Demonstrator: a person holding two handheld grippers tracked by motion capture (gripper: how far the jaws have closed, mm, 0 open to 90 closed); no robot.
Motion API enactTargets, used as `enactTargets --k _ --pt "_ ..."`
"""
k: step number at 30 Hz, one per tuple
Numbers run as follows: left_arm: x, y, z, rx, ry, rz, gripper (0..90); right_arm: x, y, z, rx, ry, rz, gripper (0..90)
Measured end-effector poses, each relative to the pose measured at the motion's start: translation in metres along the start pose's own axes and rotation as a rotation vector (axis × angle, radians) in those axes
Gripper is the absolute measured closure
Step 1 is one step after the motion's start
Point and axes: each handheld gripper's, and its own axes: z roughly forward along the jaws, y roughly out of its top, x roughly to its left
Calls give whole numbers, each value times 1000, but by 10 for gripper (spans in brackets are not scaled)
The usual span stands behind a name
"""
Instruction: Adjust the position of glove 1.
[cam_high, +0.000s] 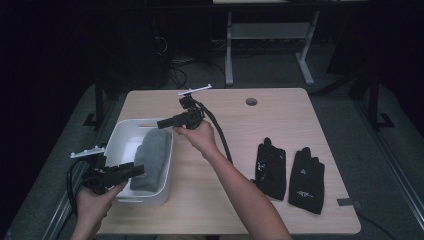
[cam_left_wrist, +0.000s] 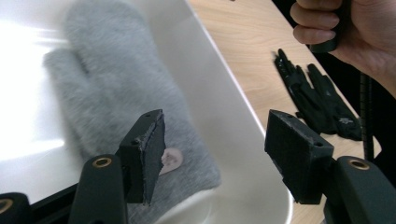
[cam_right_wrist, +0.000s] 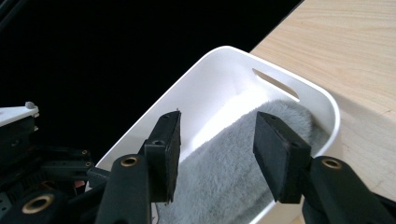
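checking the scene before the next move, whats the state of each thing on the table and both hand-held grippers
grey mitten: lying flat inside the bin, not gripped
white bin: upright at the table's left edge, holding the mitten
black gloves: pair lying flat side by side on the table, untouched
left hand-held gripper: open, over the mitten's cuff end, nothing between the pads
right hand-held gripper: open, above the bin's far end, holding nothing

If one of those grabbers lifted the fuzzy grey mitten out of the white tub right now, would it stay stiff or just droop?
Probably droop: the grey mitten lies slack along the white tub, following its floor. Its thick, fluffy pile suggests it is light for its size and unlikely to slip between pads. Nothing about it looks fragile or apt to roll.
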Motion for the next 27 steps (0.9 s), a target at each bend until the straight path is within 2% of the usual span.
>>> enactTargets --k 12,15,27 --pt "-15 8 10 5 -33 23 363 -5 -3 -23 -15 11 -3 464" --pt "-23 11 16 13 -50 31 352 -7 -5 -32 -23 19 -6 454" --pt "-42 19 34 42 -86 72 343 -17 -14 -62 -54 9 19 436"
